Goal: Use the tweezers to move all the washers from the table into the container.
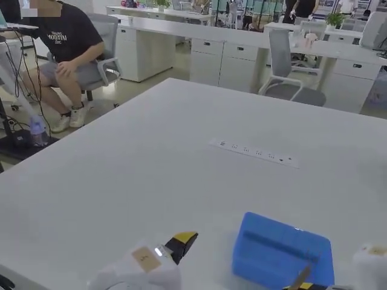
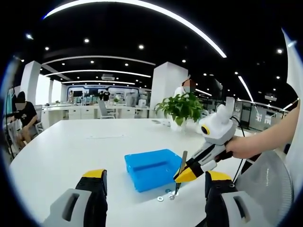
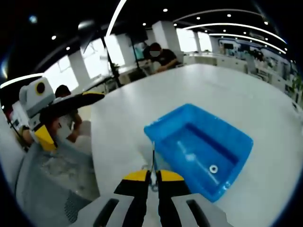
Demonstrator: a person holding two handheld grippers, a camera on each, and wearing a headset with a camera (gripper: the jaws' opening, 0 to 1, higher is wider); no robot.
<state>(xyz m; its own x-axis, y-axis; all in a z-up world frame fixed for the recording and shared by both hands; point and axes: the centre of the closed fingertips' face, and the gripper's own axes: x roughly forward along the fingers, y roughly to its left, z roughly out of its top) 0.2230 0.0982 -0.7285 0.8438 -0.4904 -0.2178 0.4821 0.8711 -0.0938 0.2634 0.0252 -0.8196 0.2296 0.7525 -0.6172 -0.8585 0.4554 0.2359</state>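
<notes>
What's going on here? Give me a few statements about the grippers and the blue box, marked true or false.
The right gripper grips the tweezers. True.
The blue container is empty. False: one washer lies in it.
Washers lie on the table by the container. True.
The left gripper is clamped on a washer. False: its jaws stand open, holding nothing.

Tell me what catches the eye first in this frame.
The bright blue container stands out on the white table, with one washer lying inside. Beside it, the right gripper holds tweezers tip-down at a few loose washers.
</notes>
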